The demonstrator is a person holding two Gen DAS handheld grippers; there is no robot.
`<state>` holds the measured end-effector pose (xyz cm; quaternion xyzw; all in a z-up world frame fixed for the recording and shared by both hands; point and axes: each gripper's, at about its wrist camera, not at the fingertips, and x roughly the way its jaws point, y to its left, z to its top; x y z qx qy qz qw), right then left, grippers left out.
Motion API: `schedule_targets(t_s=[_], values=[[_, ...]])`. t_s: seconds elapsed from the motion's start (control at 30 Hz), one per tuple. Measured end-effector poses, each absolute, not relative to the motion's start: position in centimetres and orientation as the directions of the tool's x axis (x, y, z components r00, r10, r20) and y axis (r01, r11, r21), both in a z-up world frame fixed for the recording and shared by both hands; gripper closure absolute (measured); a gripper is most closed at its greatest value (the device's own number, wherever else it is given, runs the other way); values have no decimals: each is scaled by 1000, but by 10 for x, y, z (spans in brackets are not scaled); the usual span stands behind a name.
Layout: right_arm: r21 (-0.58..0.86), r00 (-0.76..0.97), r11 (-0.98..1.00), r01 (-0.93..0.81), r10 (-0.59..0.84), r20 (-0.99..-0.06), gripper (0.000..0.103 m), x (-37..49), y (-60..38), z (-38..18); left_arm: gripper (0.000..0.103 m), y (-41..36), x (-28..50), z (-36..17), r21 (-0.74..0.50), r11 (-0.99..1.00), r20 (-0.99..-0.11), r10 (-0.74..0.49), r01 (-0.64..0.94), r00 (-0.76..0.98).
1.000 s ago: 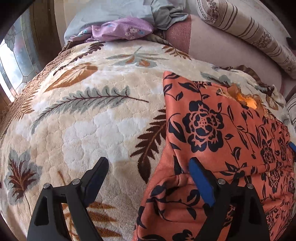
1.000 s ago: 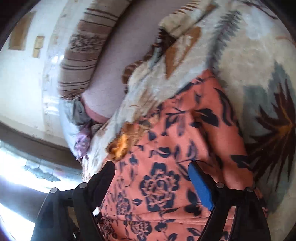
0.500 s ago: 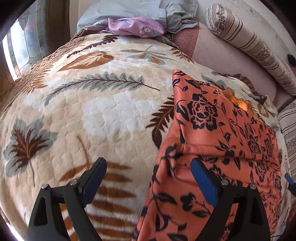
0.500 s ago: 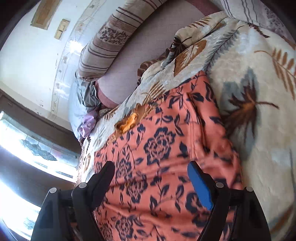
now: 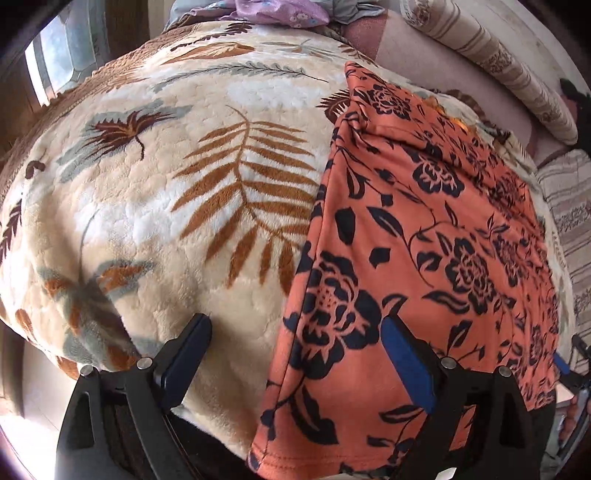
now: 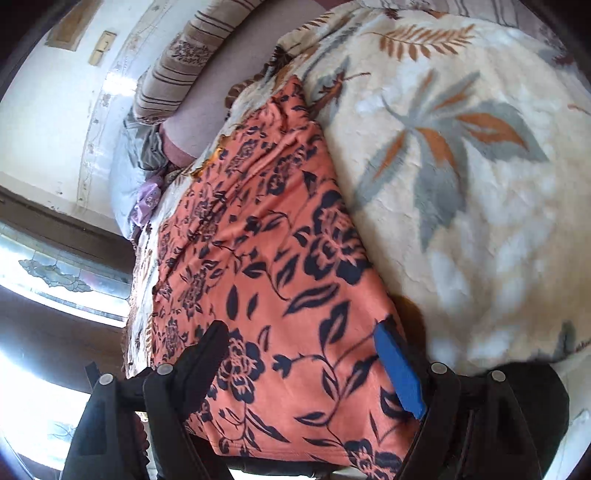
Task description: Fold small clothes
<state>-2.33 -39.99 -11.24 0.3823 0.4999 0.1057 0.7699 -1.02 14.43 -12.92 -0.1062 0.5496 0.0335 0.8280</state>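
Both grippers are standing with their jaws spread wide and gripping nothing. Seen from its own camera, the left gripper (image 5: 291, 354) is hovering over the near edge of the bed: its right finger is lying over the orange floral garment (image 5: 424, 229), while its left finger is hanging over the cream leaf-print blanket (image 5: 166, 192), so the garment's left edge is running up between the 2 fingers. The right gripper (image 6: 301, 363) is straddling the same garment's near end in its own view, with cloth showing between the fingers but neither pad pressing on it.

The garment is lying flat on the blanket, stretching away toward a striped bolster (image 5: 491, 59), and its near hem is drooping over the bed's edge. No writing or label is readable on it.

At the far end a lilac cloth (image 5: 280, 11) is being cut off by the frame. The right view's far parts are blurring, and whether the garment is a shirt or a skirt is hard to tell.
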Motion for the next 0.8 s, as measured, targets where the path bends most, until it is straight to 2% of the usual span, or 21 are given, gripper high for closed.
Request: schedule_targets(t_s=[0.27, 0.43, 0.57, 0.63, 0.7, 0.8], values=[[684, 511, 692, 231, 511, -691, 19, -42, -428, -97, 10, 147, -35, -124, -222, 957, -904, -131, -186, 406], [733, 416, 644, 218, 618, -667, 19, -45, -429, -115, 10, 152, -42, -129, -291, 935, -901, -197, -201, 387], [712, 371, 679, 181, 623, -689, 20, -46, -418, -117, 10, 153, -47, -127, -324, 926, -895, -234, -193, 380], [716, 366, 676, 173, 631, -684, 25, -44, -417, -117, 10, 154, -47, -126, -335, 924, -891, -246, -186, 381], [706, 335, 689, 164, 634, -697, 42, -42, -411, -119, 12, 155, -50, -125, -347, 920, -885, -257, -184, 388], [653, 292, 743, 146, 598, -747, 43, -39, -401, -123, 14, 156, -53, -128, -349, 919, -887, -260, -185, 382]])
